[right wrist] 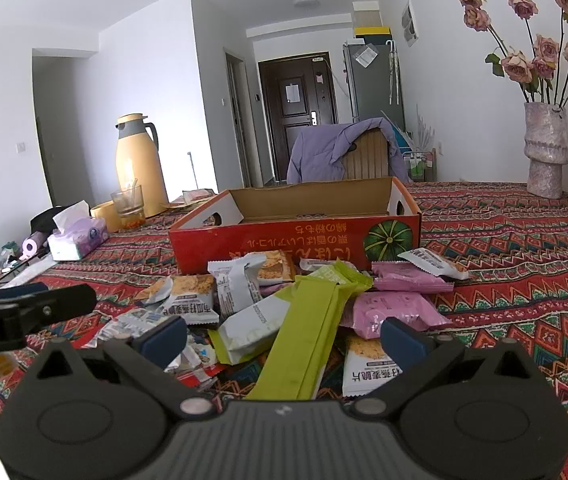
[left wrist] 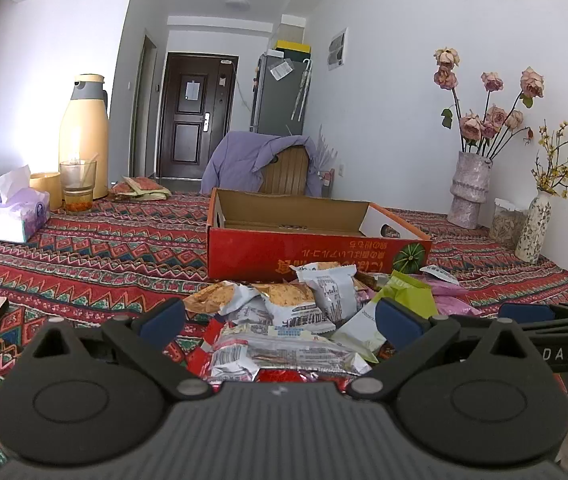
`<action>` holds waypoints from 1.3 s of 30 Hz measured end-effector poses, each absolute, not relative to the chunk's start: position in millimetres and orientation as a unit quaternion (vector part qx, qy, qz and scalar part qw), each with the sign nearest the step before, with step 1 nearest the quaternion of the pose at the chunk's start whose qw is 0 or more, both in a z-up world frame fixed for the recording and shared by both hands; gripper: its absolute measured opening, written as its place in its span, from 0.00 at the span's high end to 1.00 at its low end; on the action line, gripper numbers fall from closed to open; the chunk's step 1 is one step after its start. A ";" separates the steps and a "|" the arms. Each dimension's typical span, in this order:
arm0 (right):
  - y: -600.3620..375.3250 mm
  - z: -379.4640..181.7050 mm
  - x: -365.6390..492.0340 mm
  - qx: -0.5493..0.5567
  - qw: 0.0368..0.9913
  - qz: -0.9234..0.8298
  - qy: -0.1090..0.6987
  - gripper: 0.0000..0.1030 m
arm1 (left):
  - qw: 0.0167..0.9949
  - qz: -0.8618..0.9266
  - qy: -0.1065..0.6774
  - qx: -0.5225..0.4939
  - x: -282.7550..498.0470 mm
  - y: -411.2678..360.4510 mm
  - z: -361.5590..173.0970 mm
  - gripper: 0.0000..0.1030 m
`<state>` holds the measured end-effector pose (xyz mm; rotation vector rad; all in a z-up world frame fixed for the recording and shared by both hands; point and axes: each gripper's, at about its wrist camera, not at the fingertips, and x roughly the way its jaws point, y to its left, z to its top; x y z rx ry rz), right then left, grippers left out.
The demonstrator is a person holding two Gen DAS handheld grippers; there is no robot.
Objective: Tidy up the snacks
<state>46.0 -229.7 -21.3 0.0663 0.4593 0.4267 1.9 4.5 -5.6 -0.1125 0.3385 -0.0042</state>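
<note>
A heap of wrapped snacks (left wrist: 295, 320) lies on the patterned tablecloth in front of an open red cardboard box (left wrist: 315, 246). My left gripper (left wrist: 280, 316) stands open just above the near side of the heap, with nothing between its fingers. In the right wrist view the same heap shows a long lime-green packet (right wrist: 307, 340), pink packets (right wrist: 395, 308) and white oat-crisp packets (right wrist: 192, 300), with the red box (right wrist: 295, 240) behind. My right gripper (right wrist: 284, 334) is open over the green packet and holds nothing. The box looks empty inside.
A yellow thermos (left wrist: 84, 136), a glass (left wrist: 78, 186) and a tissue box (left wrist: 16, 216) stand at the far left. Two flower vases (left wrist: 469, 188) and a jar (left wrist: 507, 220) line the right wall. A chair with a purple jacket (left wrist: 260, 160) sits behind the table.
</note>
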 end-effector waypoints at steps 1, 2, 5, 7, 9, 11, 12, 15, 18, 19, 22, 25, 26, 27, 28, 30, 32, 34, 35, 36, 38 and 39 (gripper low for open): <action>-229.1 -20.8 45.7 0.031 0.951 0.209 0.226 0.00 | 0.984 -0.002 0.167 -0.057 1.4 4.7 -5.2 0.00; -229.0 -20.0 45.2 0.031 0.951 0.209 0.225 0.00 | 0.984 -0.002 0.166 -0.058 0.6 5.0 -4.9 0.00; -229.3 -18.8 43.5 0.030 0.952 0.209 0.222 0.00 | 0.984 0.000 0.166 -0.057 -0.3 4.9 -4.5 0.00; -229.3 -18.8 42.8 0.030 0.952 0.210 0.222 0.00 | 0.984 0.002 0.168 -0.057 -0.3 5.1 -4.4 0.00; -229.3 -18.8 42.7 0.030 0.952 0.210 0.222 0.00 | 0.984 0.001 0.168 -0.058 -0.6 5.1 -4.5 0.00; -229.8 -18.3 41.3 0.030 0.952 0.209 0.221 0.00 | 0.984 0.001 0.168 -0.056 -0.6 4.9 -4.8 0.00; -229.7 -18.2 40.8 0.030 0.952 0.209 0.220 0.00 | 0.984 0.000 0.167 -0.056 -0.9 4.8 -4.9 0.00; -230.5 -17.3 39.2 0.030 0.953 0.208 0.219 0.00 | 0.984 0.000 0.166 -0.055 -1.5 4.0 -5.0 0.00; -231.2 -16.8 38.4 0.031 0.953 0.208 0.218 0.00 | 0.985 0.000 0.166 -0.055 -1.6 3.7 -4.9 0.00; -231.0 -16.9 38.7 0.030 0.953 0.208 0.218 0.00 | 0.984 -0.001 0.167 -0.056 -1.4 3.8 -4.8 0.00; -231.0 -16.9 38.7 0.030 0.953 0.208 0.218 0.00 | 0.984 0.000 0.167 -0.056 -1.5 3.7 -4.9 0.00; -231.1 -16.9 38.6 0.030 0.953 0.208 0.218 0.00 | 0.984 0.000 0.167 -0.056 -1.6 3.7 -5.0 0.00; -231.0 -17.0 38.6 0.030 0.953 0.208 0.218 0.00 | 0.984 0.000 0.166 -0.056 -1.6 3.7 -5.0 0.00; -231.0 -17.0 38.7 0.030 0.953 0.208 0.218 0.00 | 0.985 0.000 0.166 -0.056 -1.7 3.6 -5.0 0.00; -231.3 -16.8 38.4 0.030 0.953 0.208 0.218 0.00 | 0.984 0.000 0.167 -0.055 -1.6 3.6 -5.0 0.00; -230.9 -17.1 38.7 0.030 0.953 0.208 0.218 0.00 | 0.984 0.000 0.167 -0.056 -1.5 3.6 -5.1 0.00; -231.2 -16.9 38.3 0.030 0.953 0.208 0.219 0.00 | 0.984 -0.001 0.168 -0.057 -2.5 3.4 -5.2 0.00; -231.1 -16.9 38.4 0.029 0.953 0.208 0.219 0.00 | 0.984 -0.001 0.167 -0.057 -3.4 3.2 -5.4 0.00; -231.3 -16.9 38.4 0.030 0.953 0.208 0.219 0.00 | 0.984 -0.002 0.167 -0.057 -3.4 3.1 -5.3 0.00; -230.7 -17.4 38.6 0.029 0.953 0.208 0.219 0.00 | 0.984 -0.002 0.167 -0.057 -3.7 2.9 -5.4 0.00; -230.9 -17.4 38.5 0.029 0.953 0.208 0.220 0.00 | 0.984 -0.002 0.168 -0.058 -3.8 3.2 -5.6 0.00; -230.8 -17.5 38.5 0.029 0.953 0.208 0.220 0.00 | 0.984 -0.003 0.168 -0.058 -4.3 3.2 -5.7 0.00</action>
